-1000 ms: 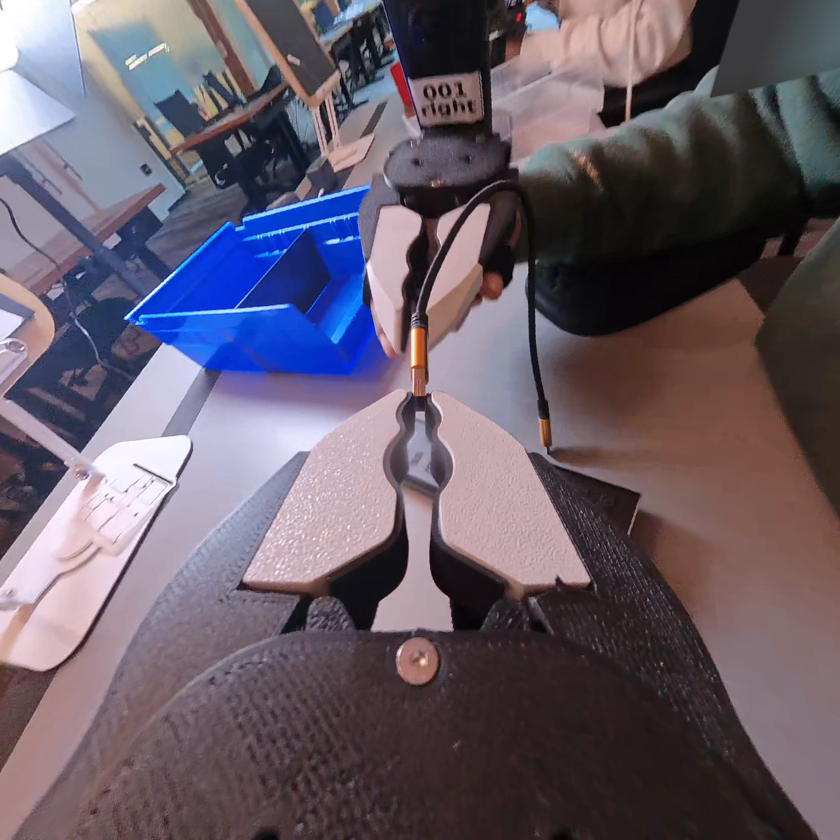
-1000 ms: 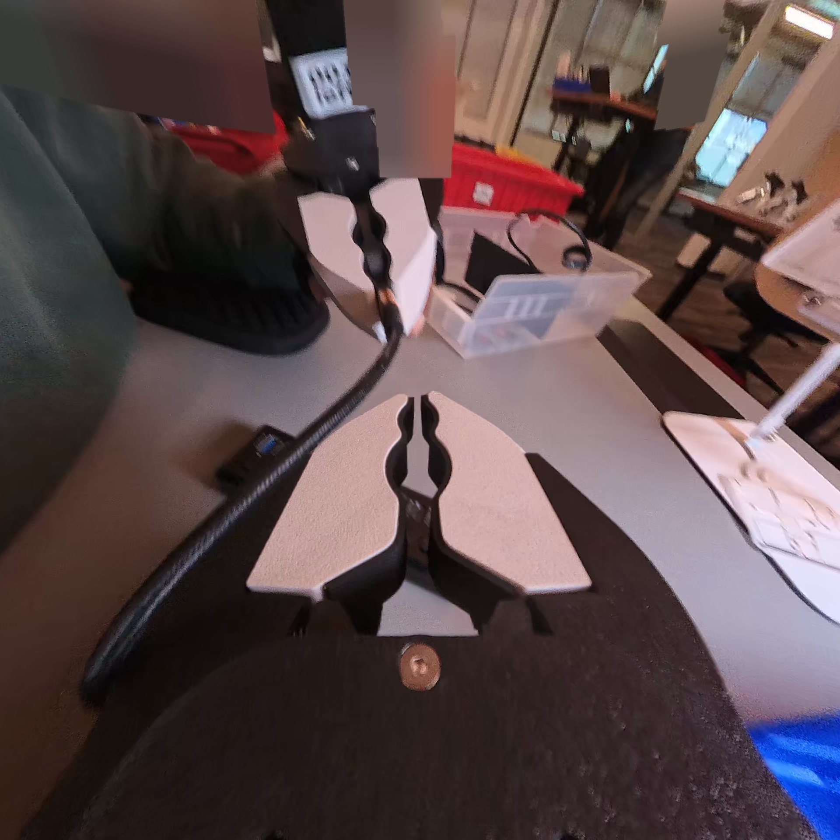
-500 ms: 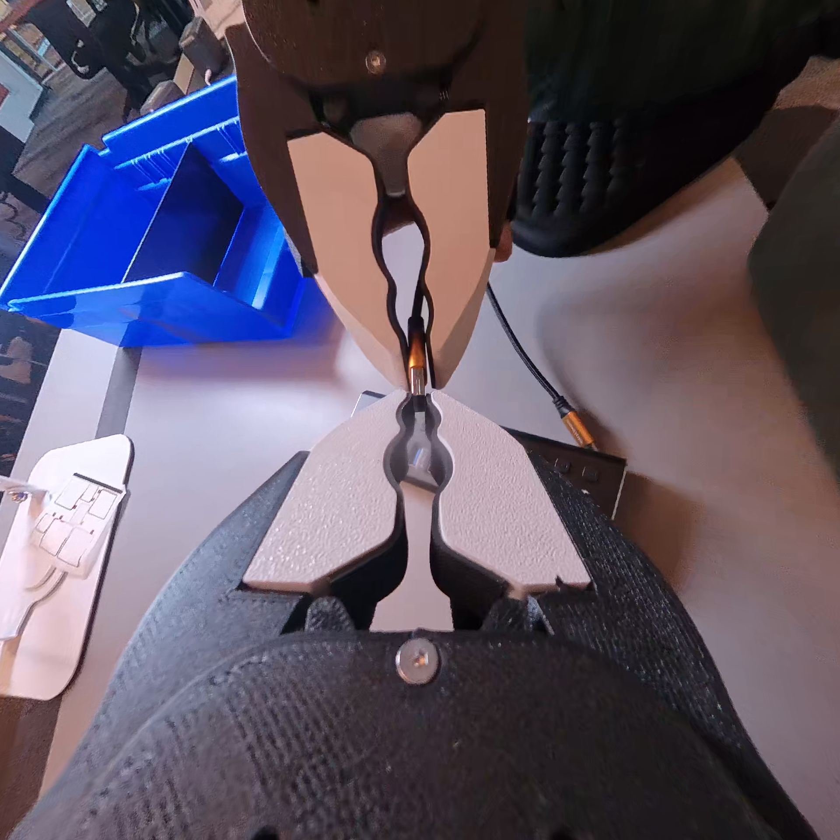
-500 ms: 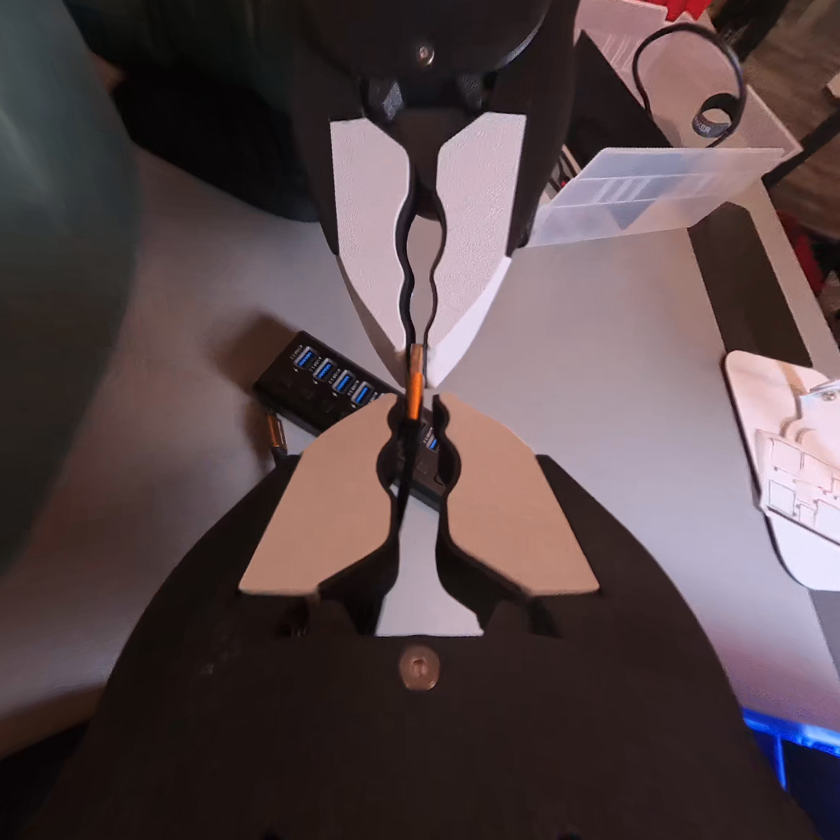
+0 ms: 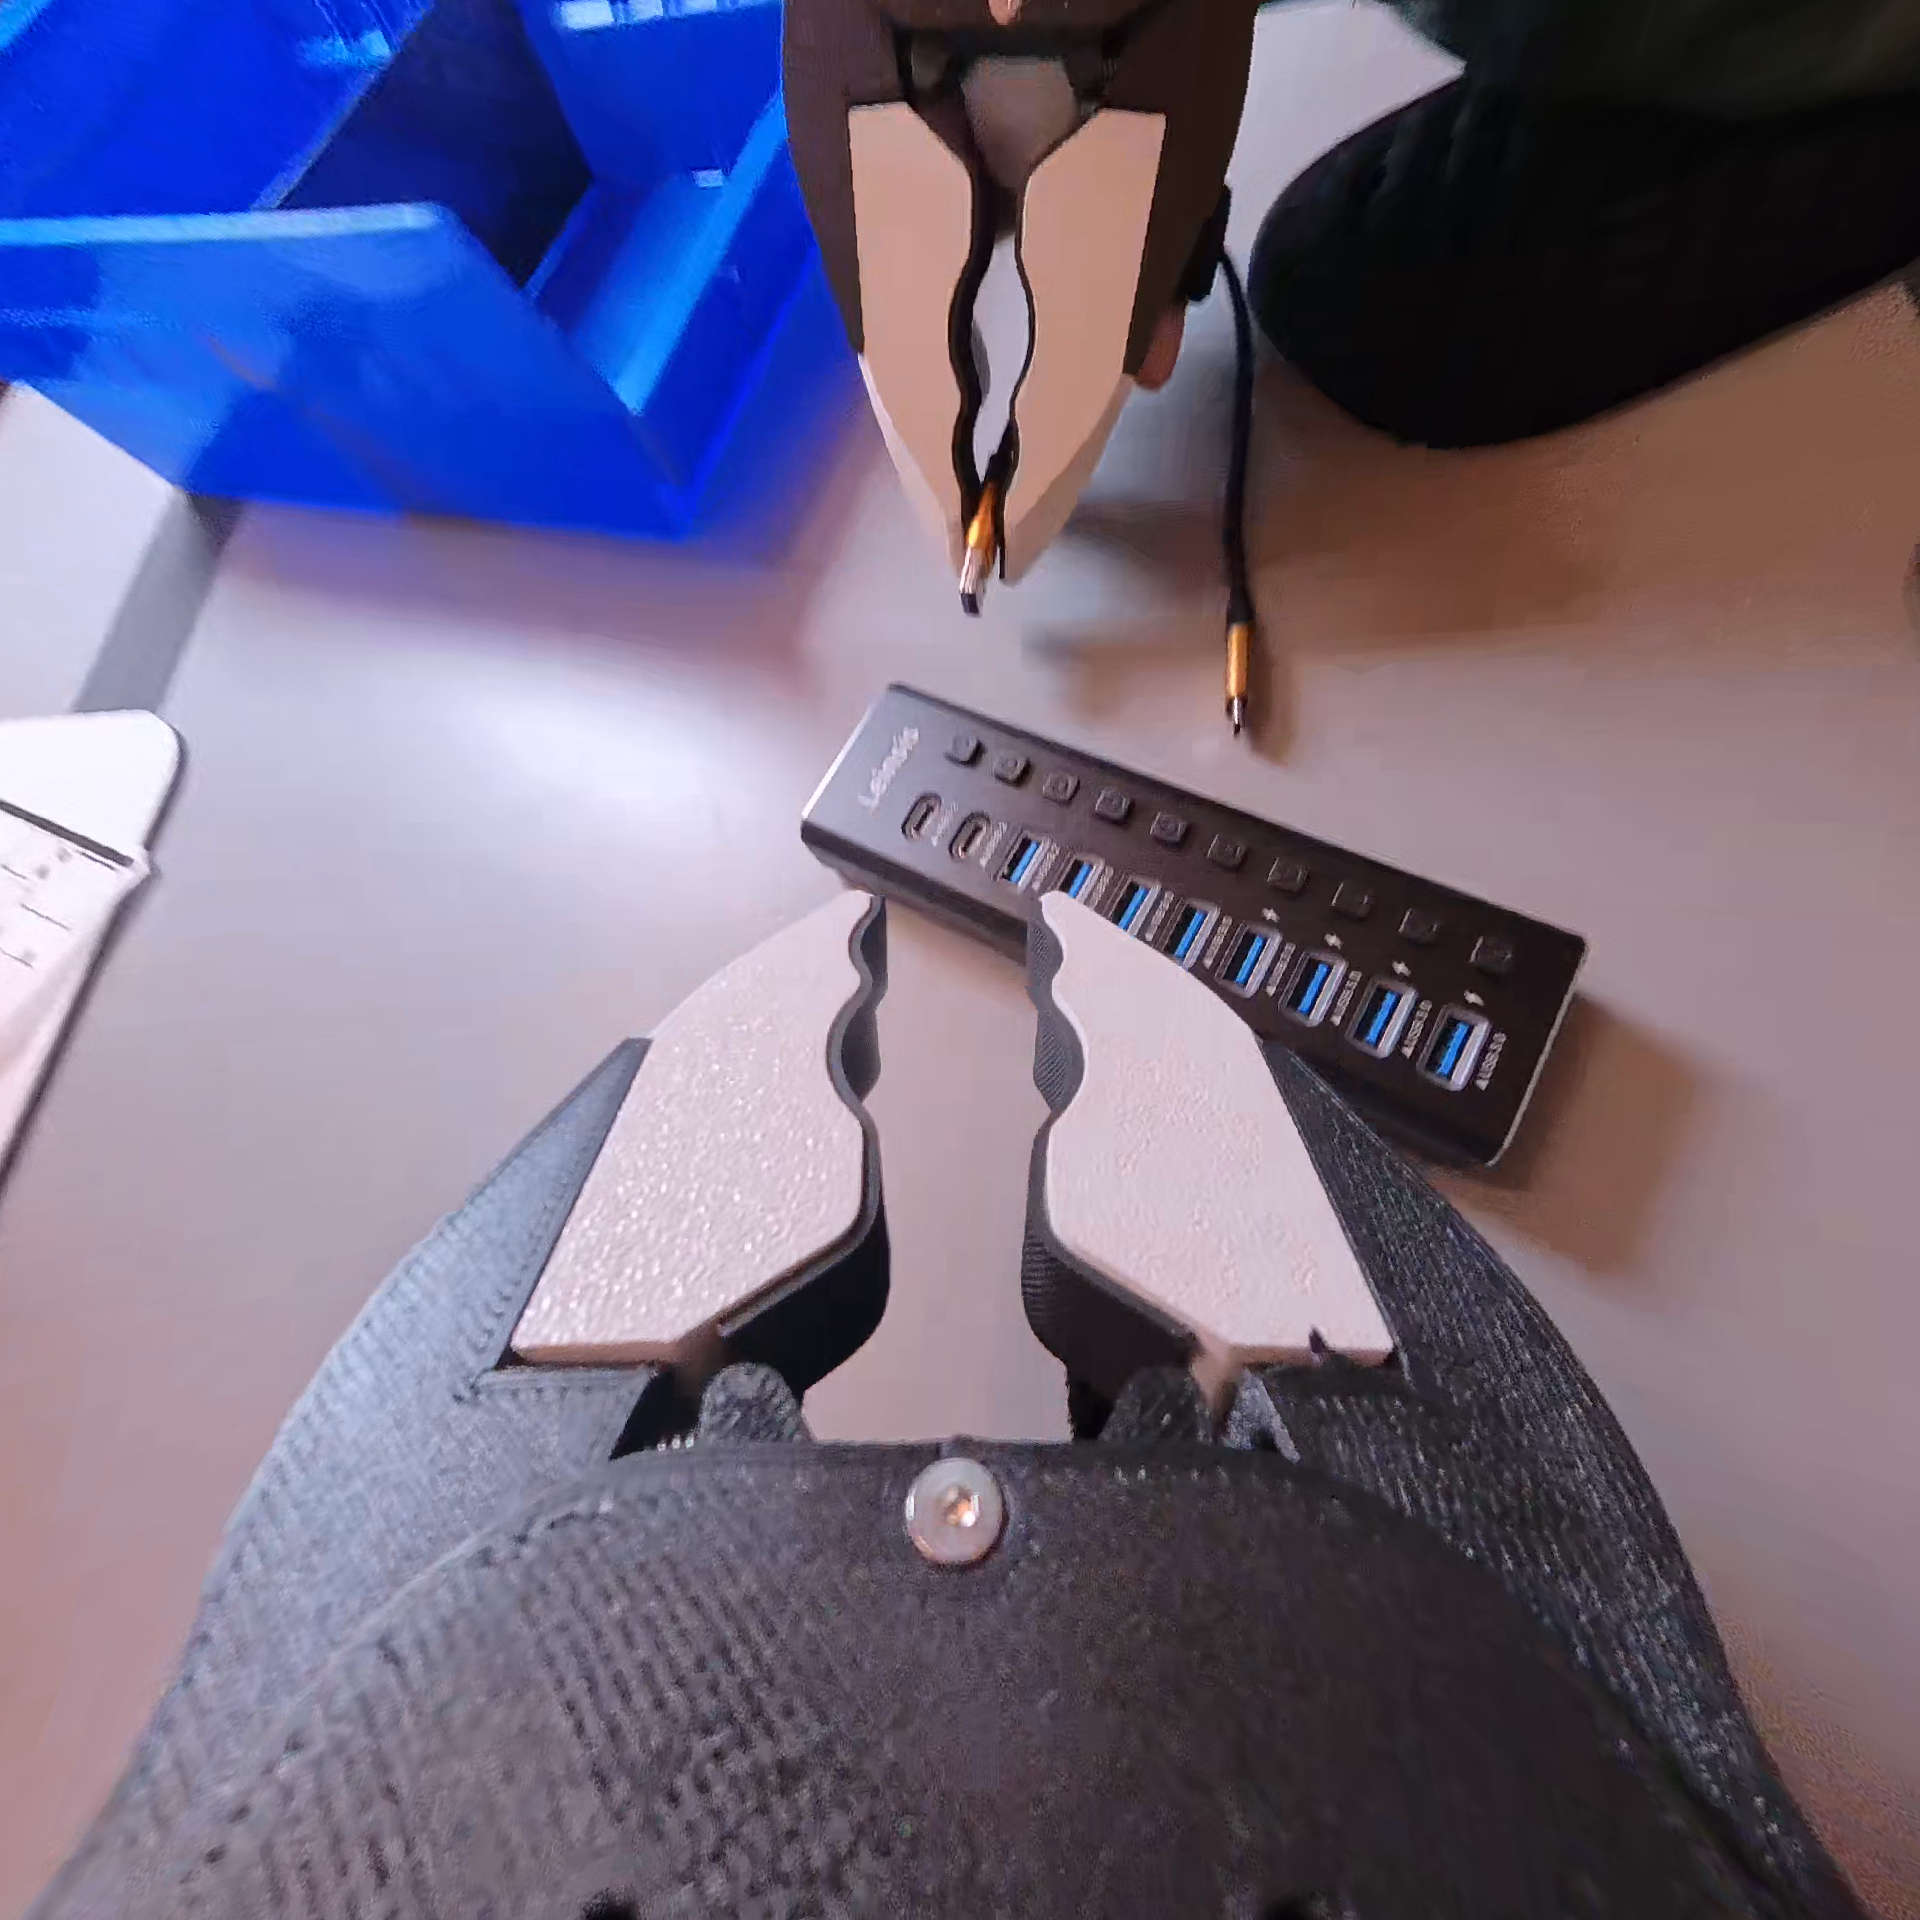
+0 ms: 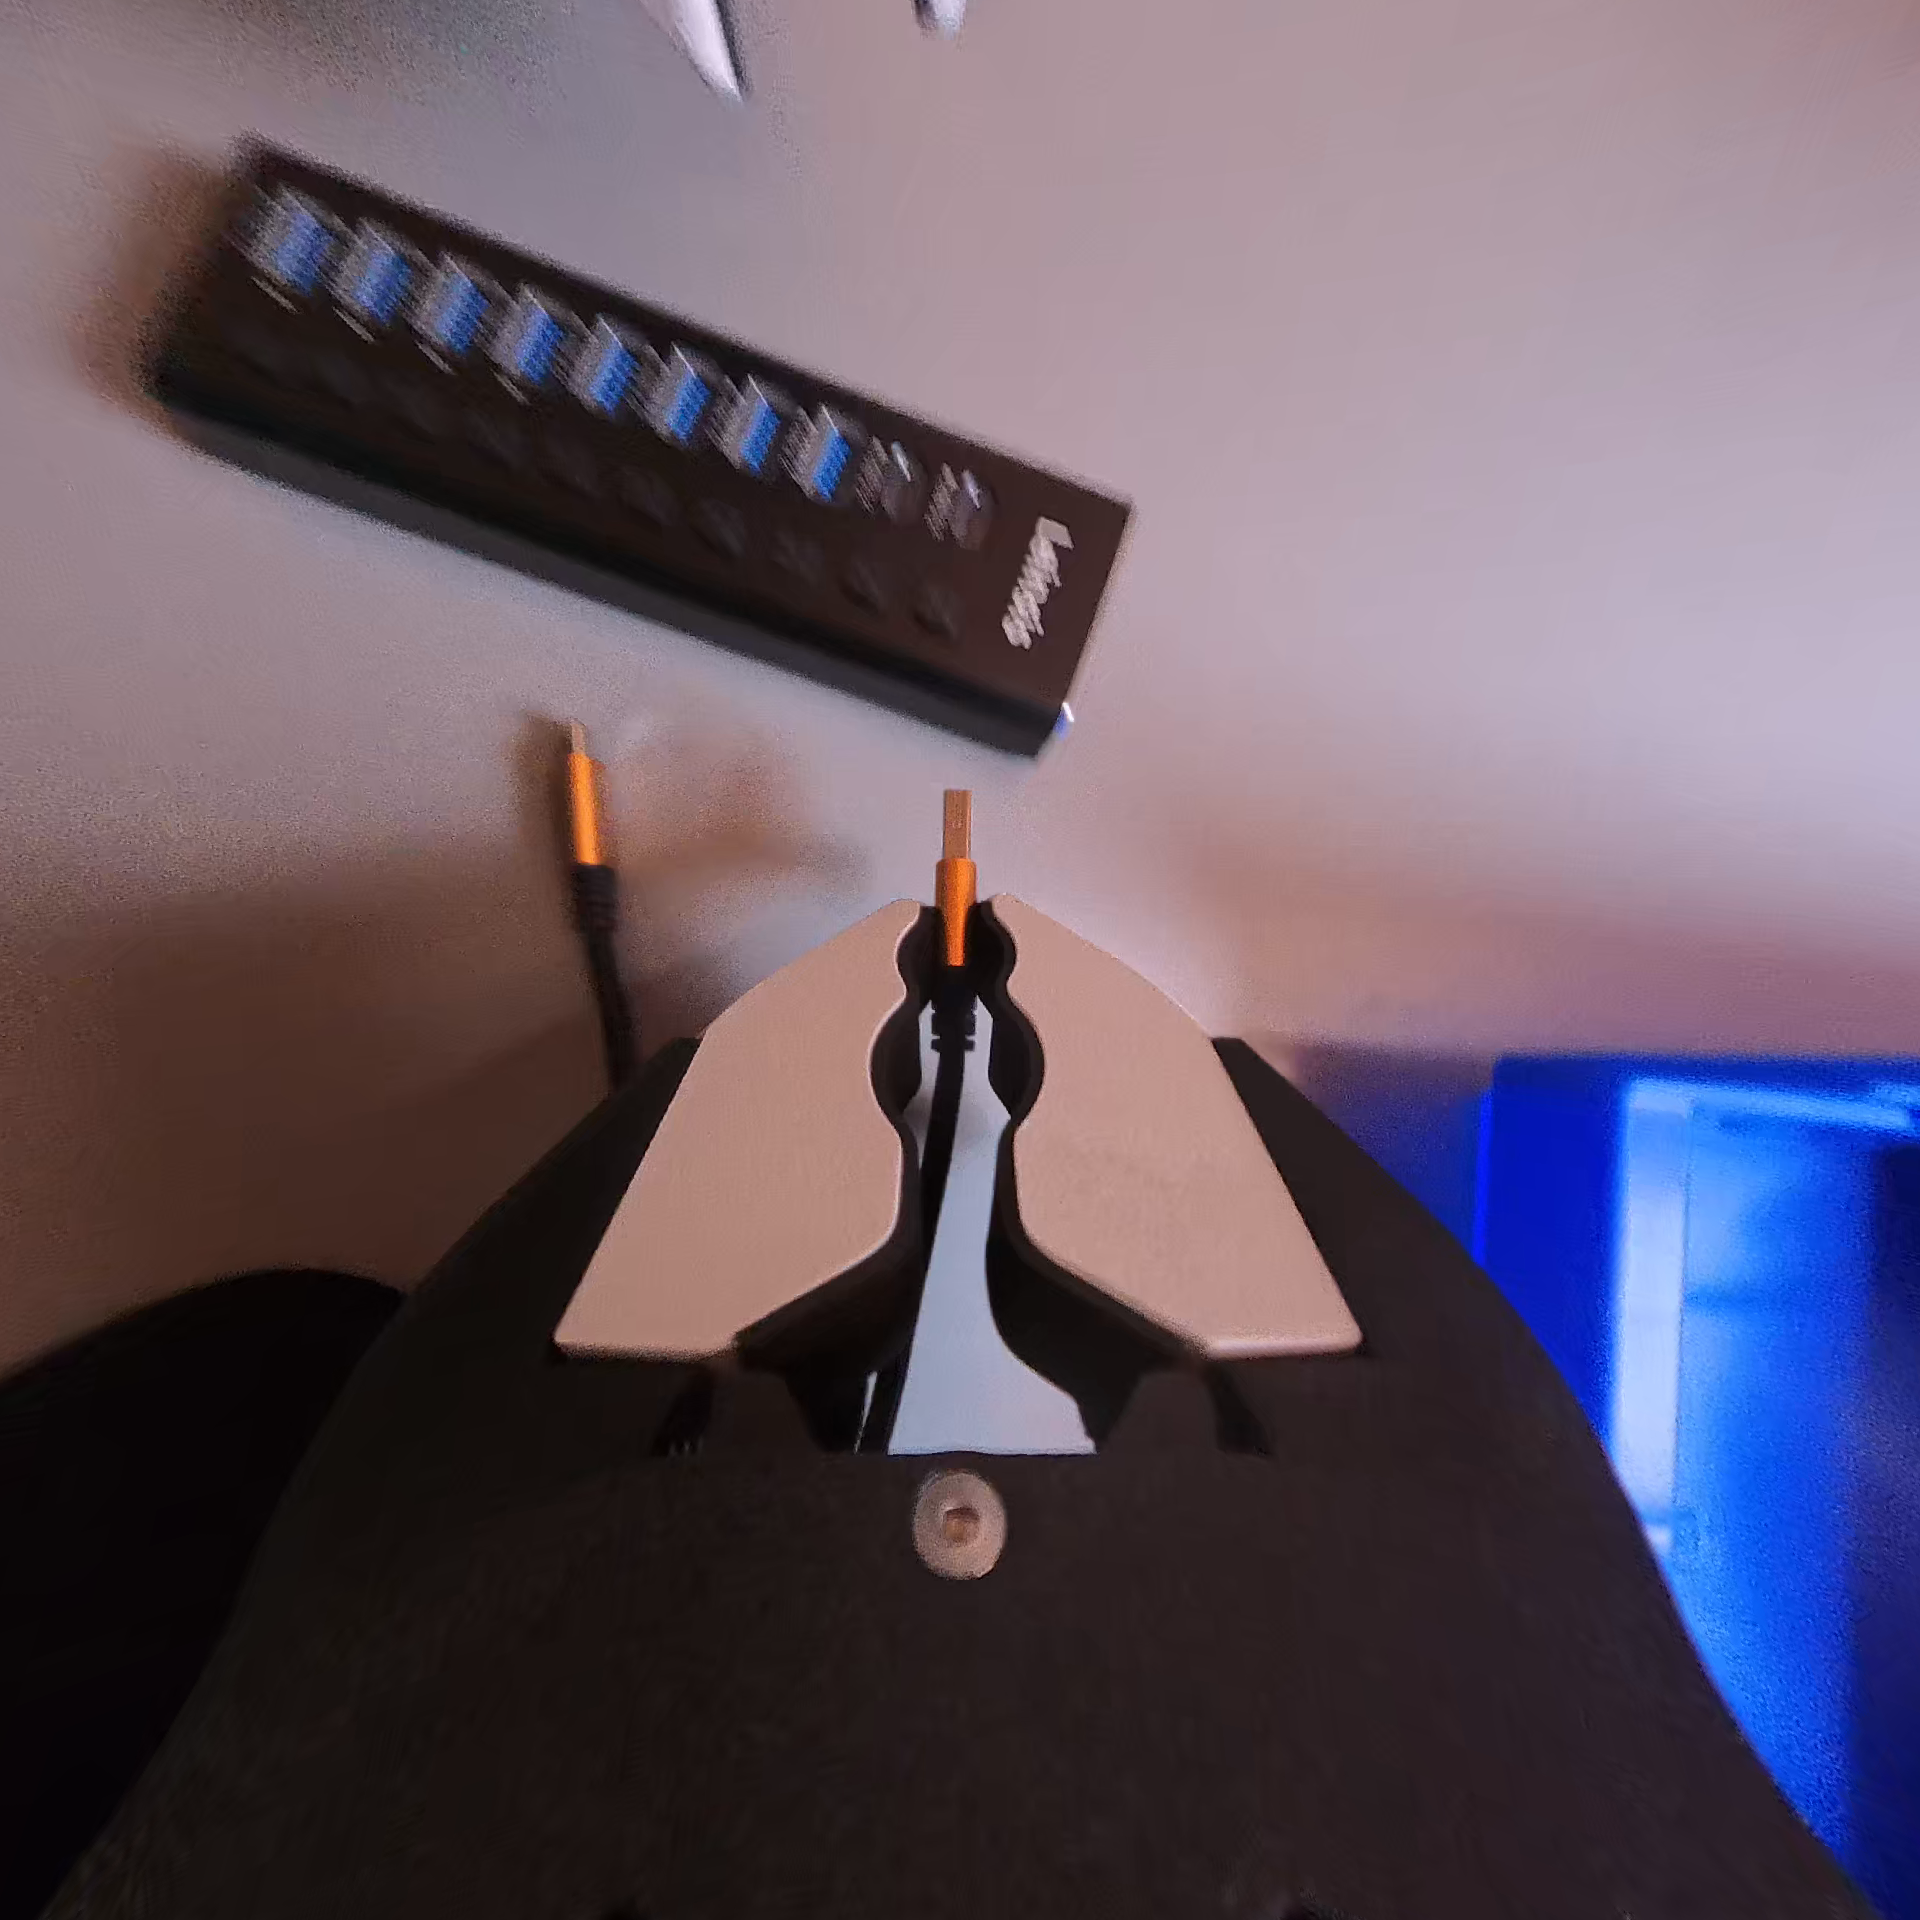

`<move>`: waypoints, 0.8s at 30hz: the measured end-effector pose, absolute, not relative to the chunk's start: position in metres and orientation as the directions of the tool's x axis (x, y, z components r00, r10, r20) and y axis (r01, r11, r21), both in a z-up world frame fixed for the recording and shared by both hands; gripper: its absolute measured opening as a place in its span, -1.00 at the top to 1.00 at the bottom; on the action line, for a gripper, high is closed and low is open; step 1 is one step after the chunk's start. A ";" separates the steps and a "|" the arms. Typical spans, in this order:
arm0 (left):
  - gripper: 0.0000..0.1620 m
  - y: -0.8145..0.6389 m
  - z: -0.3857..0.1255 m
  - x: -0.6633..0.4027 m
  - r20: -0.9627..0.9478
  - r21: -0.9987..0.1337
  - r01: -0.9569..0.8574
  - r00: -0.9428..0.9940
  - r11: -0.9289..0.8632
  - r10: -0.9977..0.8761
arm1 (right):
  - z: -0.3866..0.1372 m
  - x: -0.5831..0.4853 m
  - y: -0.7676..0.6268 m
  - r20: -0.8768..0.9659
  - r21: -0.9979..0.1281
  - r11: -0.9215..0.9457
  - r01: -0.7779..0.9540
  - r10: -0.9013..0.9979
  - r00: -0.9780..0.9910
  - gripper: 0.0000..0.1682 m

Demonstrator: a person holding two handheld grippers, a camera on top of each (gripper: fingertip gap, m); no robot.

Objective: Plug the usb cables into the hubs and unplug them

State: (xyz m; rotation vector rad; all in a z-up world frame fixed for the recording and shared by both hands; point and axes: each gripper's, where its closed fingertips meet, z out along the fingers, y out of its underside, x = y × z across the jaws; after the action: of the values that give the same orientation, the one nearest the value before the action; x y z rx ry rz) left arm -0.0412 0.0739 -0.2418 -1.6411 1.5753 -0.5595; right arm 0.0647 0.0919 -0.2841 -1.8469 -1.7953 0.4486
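A black USB hub [image 5: 1351, 966] with a row of blue ports lies flat on the grey table; it also shows in the right wrist view [image 6: 644, 488]. My right gripper [image 6: 956, 914] is shut on the orange plug [image 6: 954, 883] of a black cable, metal tip pointing out, just short of the hub's end. In the left wrist view the right gripper [image 5: 987, 551] hangs above the hub with the plug [image 5: 979, 530]. The cable's other orange plug [image 5: 1236, 665] lies loose on the table [image 6: 585, 810]. My left gripper [image 5: 956, 914] is open and empty, fingertips at the hub's near edge.
A blue plastic bin [image 5: 364, 312] stands at the back left of the table and shows at the right of the right wrist view [image 6: 1714, 1299]. A white flat stand [image 5: 62, 862] lies at the left edge. A person's dark sleeve [image 5: 1558, 208] rests behind the hub. The tips of one gripper are about 12 centimetres away from the tips of the other.
My left gripper has opened and let go of the plug tip. The right gripper keeps the plug. Both grippers have tilted down toward the table, bringing the hub fully into view.
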 end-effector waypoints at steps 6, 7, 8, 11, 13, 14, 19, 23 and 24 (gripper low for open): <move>0.62 0.074 -0.256 -0.044 -0.053 -0.792 -0.608 0.151 -0.050 -0.987 | -0.298 0.078 0.098 0.123 -0.508 -0.031 0.861 0.987 0.108 0.83; 0.62 0.075 -0.256 -0.045 -0.047 -0.794 -0.605 0.155 -0.057 -0.987 | -0.298 0.078 0.098 0.120 -0.509 -0.035 0.860 0.987 0.111 0.78; 0.62 0.076 -0.257 -0.045 -0.049 -0.793 -0.606 0.159 -0.058 -0.986 | -0.298 0.079 0.098 0.115 -0.510 -0.039 0.859 0.987 0.113 0.74; 0.61 0.076 -0.259 -0.046 -0.056 -0.787 -0.615 0.157 -0.053 -0.986 | -0.296 0.080 0.098 0.102 -0.519 -0.049 0.853 0.988 0.118 0.70; 0.61 0.076 -0.260 -0.046 -0.052 -0.784 -0.618 0.153 -0.054 -0.987 | -0.293 0.080 0.099 0.103 -0.530 -0.054 0.846 0.987 0.127 0.67; 0.60 0.076 -0.260 -0.046 -0.050 -0.784 -0.618 0.154 -0.057 -0.987 | -0.291 0.080 0.100 0.108 -0.538 -0.057 0.841 0.985 0.136 0.65; 0.57 0.075 -0.257 -0.049 0.047 -0.806 -0.577 0.159 -0.131 -0.986 | -0.259 0.065 0.101 0.077 -0.676 -0.081 0.732 0.981 0.180 0.53; 0.47 0.066 -0.258 -0.048 0.190 -0.801 -0.551 0.136 -0.234 -0.972 | -0.249 0.045 0.092 0.022 -0.717 -0.084 0.692 0.990 0.143 0.36; 0.44 0.063 -0.261 -0.047 0.209 -0.793 -0.558 0.128 -0.244 -0.970 | -0.254 0.041 0.091 0.034 -0.694 -0.062 0.717 0.992 0.118 0.33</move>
State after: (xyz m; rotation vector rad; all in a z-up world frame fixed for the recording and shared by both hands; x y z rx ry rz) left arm -0.0474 0.0628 -0.2605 -1.8706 1.4698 -0.9898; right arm 0.0414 0.0907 -0.2535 -1.8373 -1.6541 0.6316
